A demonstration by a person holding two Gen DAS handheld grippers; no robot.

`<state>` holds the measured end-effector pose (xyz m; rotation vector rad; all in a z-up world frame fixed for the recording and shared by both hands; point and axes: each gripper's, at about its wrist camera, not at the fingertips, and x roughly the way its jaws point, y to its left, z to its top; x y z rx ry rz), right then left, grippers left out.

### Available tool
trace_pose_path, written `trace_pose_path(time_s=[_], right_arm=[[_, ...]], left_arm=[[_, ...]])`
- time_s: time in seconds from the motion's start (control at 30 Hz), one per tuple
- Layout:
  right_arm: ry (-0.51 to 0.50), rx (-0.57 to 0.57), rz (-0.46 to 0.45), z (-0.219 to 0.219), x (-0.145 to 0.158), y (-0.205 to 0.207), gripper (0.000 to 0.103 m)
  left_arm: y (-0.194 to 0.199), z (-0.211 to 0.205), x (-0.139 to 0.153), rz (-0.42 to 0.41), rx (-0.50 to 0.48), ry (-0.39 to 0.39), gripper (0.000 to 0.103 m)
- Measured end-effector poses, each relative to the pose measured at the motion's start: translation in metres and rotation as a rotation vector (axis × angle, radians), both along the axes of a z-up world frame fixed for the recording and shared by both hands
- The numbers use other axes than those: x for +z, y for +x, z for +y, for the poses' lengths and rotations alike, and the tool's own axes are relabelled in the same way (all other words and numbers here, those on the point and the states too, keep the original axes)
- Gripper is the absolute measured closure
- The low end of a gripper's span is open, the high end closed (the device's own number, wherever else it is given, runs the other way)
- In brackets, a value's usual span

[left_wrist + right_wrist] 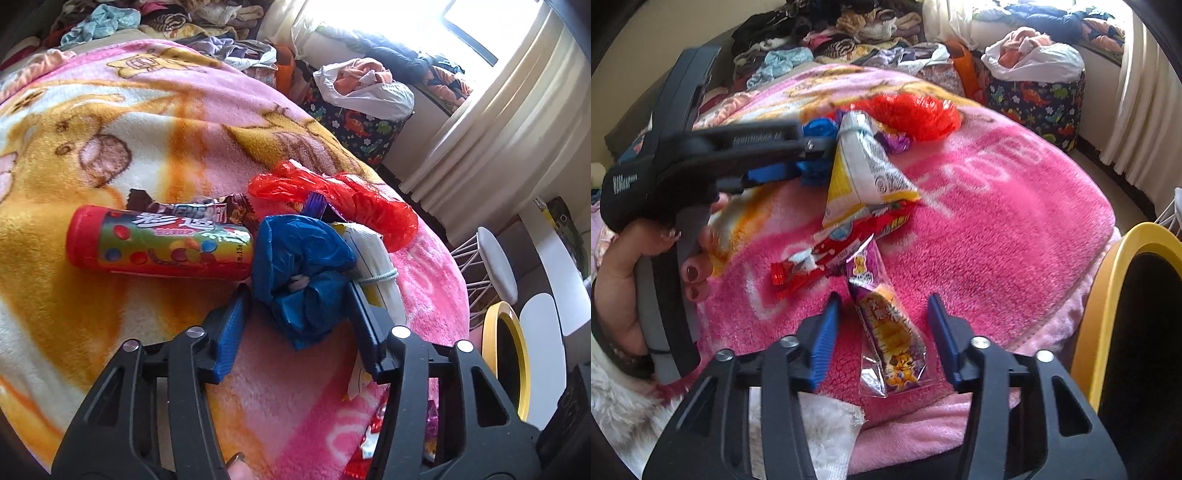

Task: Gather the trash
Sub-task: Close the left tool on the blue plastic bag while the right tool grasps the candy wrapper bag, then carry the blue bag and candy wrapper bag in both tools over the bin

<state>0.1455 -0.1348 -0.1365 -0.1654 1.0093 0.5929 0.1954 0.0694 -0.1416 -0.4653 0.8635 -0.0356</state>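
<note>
Trash lies on a pink cartoon blanket. In the left wrist view, a crumpled blue plastic bag sits between the fingers of my left gripper. The right pad rests against it and a sliver of blanket shows beside the left pad, so the bag is not squeezed. A red candy tube, a brown wrapper, a red plastic bag and a white-yellow packet lie around it. My right gripper stands open astride a purple snack wrapper, with gaps on both sides. A red wrapper lies just beyond.
A yellow-rimmed black bin stands at the bed's right edge. A person's hand holds the left gripper at the left. A white wire stool, a dinosaur-print basket and piled clothes lie beyond.
</note>
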Motion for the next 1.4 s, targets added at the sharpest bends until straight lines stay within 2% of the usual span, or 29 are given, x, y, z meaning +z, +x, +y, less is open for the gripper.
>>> trace_pose_path(time_s=[0.13, 0.33, 0.43, 0.93, 1.4], right_arm=[[0.004, 0.005, 0.006, -0.001, -0.001, 0.000, 0.073], [0.012, -0.008, 0.008, -0.004, -0.002, 0.000, 0.077], [0.026, -0.014, -0.006, -0.007, 0.001, -0.002, 0.078], [0.130, -0.046, -0.061, -0.020, 0.025, -0.019, 0.080], [0.161, -0.053, -0.113, -0.027, 0.046, -0.032, 0.080]], left_arm=[[0.004, -0.004, -0.002, 0.006, -0.009, -0.003, 0.069], [0.004, -0.009, -0.004, 0.016, -0.029, 0.002, 0.085], [0.001, -0.011, -0.002, 0.015, -0.044, 0.002, 0.089], [-0.038, -0.015, 0.019, -0.008, -0.081, 0.032, 0.091], [-0.051, -0.028, 0.051, -0.082, -0.110, 0.067, 0.091]])
